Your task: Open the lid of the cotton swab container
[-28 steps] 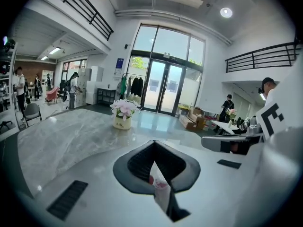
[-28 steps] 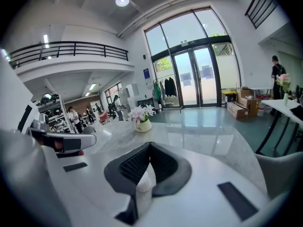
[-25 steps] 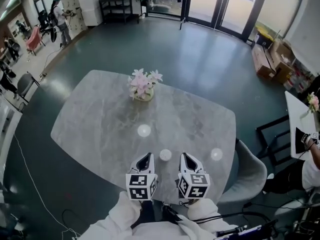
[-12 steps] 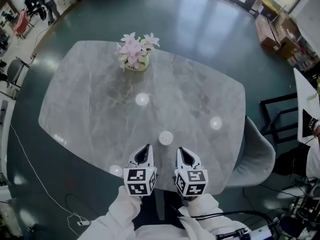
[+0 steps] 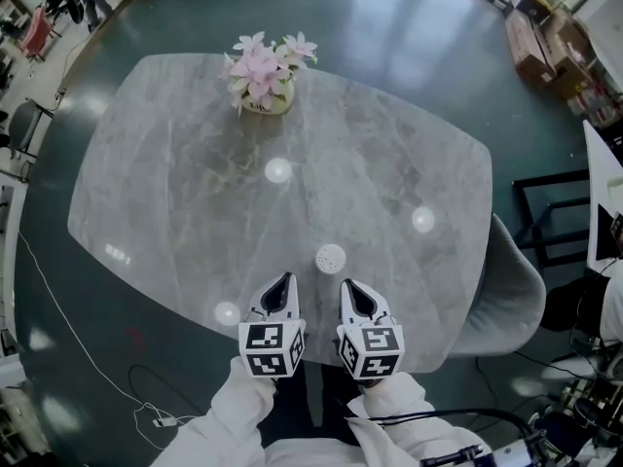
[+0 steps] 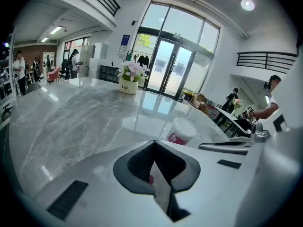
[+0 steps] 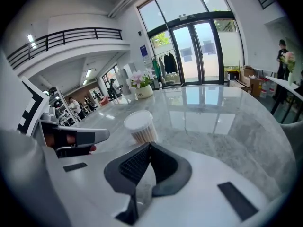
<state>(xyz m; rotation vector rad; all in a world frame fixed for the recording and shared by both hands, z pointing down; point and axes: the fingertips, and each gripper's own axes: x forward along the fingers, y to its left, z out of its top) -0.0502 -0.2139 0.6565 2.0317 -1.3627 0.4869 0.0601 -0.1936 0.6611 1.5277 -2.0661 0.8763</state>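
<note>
My left gripper (image 5: 280, 285) and right gripper (image 5: 350, 288): jaws clenched, empty. Cotton swab container (image 5: 330, 257) just ahead near the bench (image 5: 195, 212) edge, lid on.

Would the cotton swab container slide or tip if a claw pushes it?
The cotton swab container looks small and plastic, so probably light. On the glossy table it likely slides. Pushed near its top, it might tip.

From where the two grippers hang at the near edge of the table (image 5: 165, 212), the cotton swab container (image 5: 330, 257) stands close ahead, at one o'clock from the left gripper (image 5: 282, 285) and eleven o'clock from the right gripper (image 5: 349, 290), with open marble all round it. The flower pot (image 5: 261, 93) stands well apart toward eleven o'clock. A chair (image 5: 511, 305) hugs the table's edge at three o'clock.
</note>
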